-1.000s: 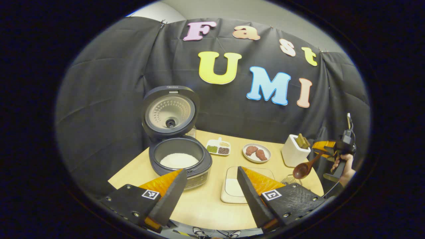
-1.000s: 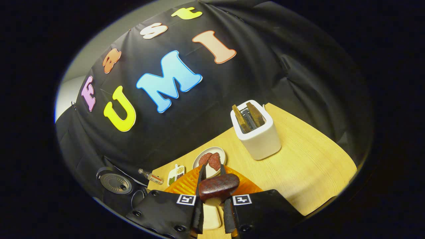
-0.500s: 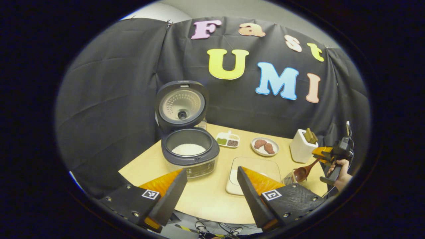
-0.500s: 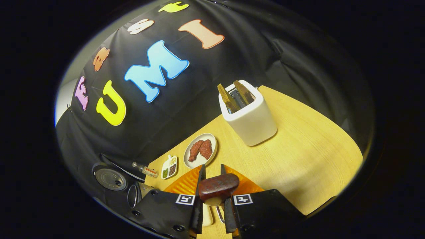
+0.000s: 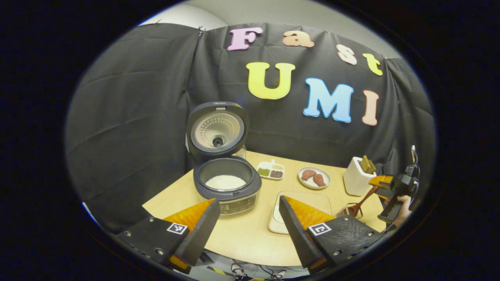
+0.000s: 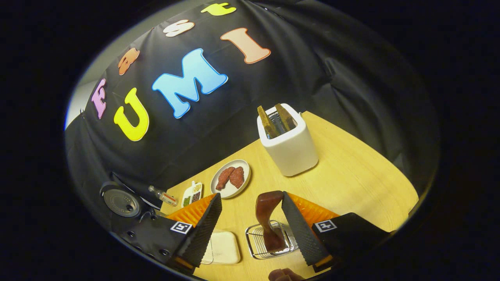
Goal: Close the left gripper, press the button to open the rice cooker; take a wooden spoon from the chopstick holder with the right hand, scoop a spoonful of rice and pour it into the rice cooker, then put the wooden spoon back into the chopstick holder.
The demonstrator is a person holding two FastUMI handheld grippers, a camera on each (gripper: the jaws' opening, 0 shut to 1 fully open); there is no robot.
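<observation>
The dark wooden spoon stands bowl-down in a small wire basket, its handle rising between the spread fingers of my right gripper, which is open. The handle top lies close to one finger; I cannot tell if they touch. In the left gripper view the spoon leans out of the wire basket below the right gripper. The rice cooker stands with its lid up and white rice inside. My left gripper hangs open over the table's front.
A white holder with wooden pieces stands behind the basket. A plate of meat, a small divided dish of beans and a little bottle sit along the back. A white square dish lies beside the cooker.
My right gripper has opened and let go of the spoon, which now stands in the wire basket. The left gripper has drawn back a little from the table.
</observation>
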